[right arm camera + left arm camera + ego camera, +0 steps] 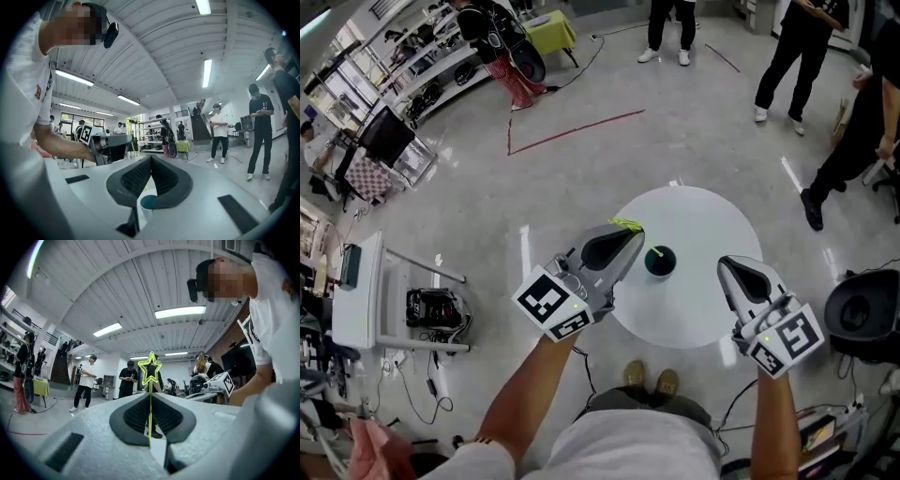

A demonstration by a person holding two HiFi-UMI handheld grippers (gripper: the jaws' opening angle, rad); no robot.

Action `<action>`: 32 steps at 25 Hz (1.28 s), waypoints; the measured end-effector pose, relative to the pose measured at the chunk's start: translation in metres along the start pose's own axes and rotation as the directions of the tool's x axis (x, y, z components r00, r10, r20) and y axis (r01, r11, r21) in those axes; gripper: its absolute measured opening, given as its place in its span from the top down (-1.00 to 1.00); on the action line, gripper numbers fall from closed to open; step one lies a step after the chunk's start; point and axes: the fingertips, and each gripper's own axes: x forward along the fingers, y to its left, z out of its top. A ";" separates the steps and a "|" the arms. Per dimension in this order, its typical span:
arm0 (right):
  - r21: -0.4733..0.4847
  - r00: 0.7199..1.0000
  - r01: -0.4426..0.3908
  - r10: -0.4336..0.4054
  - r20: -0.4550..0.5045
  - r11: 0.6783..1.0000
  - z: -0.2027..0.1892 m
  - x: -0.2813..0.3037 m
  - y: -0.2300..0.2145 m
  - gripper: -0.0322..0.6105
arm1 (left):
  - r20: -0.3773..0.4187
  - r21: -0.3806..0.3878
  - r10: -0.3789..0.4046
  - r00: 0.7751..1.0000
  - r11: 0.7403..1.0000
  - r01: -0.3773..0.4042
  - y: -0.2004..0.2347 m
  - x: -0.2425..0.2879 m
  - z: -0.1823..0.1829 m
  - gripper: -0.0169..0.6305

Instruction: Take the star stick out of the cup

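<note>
In the lower centre of the head view, the left gripper has its jaws closed on the thin green shaft of the star stick, whose star head stands just past the jaw tips. At lower right, the right gripper has its jaws together with nothing clamped between them. Beyond and between the two, the dark teal cup stands upright on the round white table, with the star head just to its upper left.
</note>
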 end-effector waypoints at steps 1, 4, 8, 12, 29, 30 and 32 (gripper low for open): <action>-0.005 1.000 -0.006 0.006 0.006 1.000 0.004 0.001 0.003 0.87 | 0.020 -0.001 0.009 1.000 1.000 -0.009 -0.003 -0.004 0.006 0.88; -0.021 0.999 -0.025 0.025 0.023 0.999 0.016 0.002 0.013 0.87 | 0.068 -0.005 0.032 0.997 0.999 -0.032 -0.011 -0.015 0.022 0.88; -0.032 0.998 -0.039 0.041 0.044 0.999 0.025 0.000 0.024 0.87 | 0.119 -0.009 0.059 0.991 0.998 -0.058 -0.020 -0.027 0.038 0.89; -0.036 0.997 -0.046 0.048 0.063 0.998 0.031 -0.001 0.030 0.87 | 0.163 -0.011 0.085 0.983 0.996 -0.084 -0.024 -0.038 0.047 0.88; -0.068 0.995 -0.034 0.040 0.090 0.997 0.044 -0.006 0.046 0.87 | 0.242 -0.028 0.128 0.962 0.992 -0.125 -0.028 -0.066 0.065 0.89; -0.072 0.995 -0.033 0.039 0.087 0.997 0.044 -0.007 0.044 0.87 | 0.243 -0.028 0.128 0.962 0.992 -0.125 -0.028 -0.064 0.066 0.88; -0.080 0.996 -0.031 0.037 0.082 0.996 0.044 -0.007 0.042 0.87 | 0.245 -0.028 0.126 0.961 0.992 -0.123 -0.028 -0.062 0.066 0.88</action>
